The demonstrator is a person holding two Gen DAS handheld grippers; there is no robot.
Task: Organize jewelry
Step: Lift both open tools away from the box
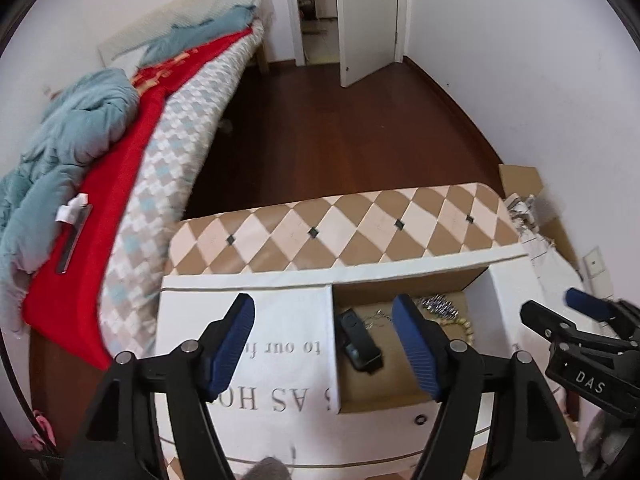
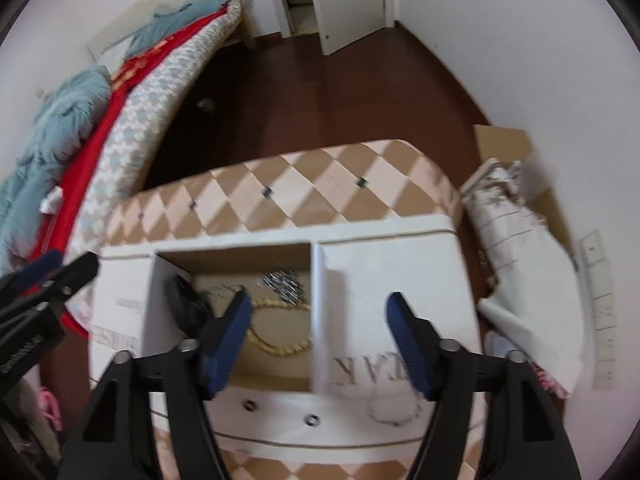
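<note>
A white box [image 1: 248,344] [image 2: 400,280] with flaps folded out lies on a checkered table. Its cardboard compartment [image 1: 384,384] [image 2: 272,356] holds a black wristband [image 1: 360,340] [image 2: 184,300], a silver piece [image 1: 438,304] [image 2: 282,280] and a gold chain [image 2: 276,344] [image 1: 460,324]. A thin silver bracelet [image 2: 394,408] and two small rings [image 2: 250,405] [image 2: 311,420] lie on the front flap; one ring [image 1: 420,420] shows in the left wrist view. My left gripper [image 1: 324,344] is open above the box. My right gripper [image 2: 320,340] is open above the compartment's right edge. Both are empty.
The checkered table [image 1: 344,224] stands beside a bed [image 1: 120,184] with red and teal bedding on the left. A cardboard box with crumpled white paper [image 2: 516,216] stands at the right by the wall. A dark wood floor [image 1: 340,128] leads to an open door [image 1: 364,20].
</note>
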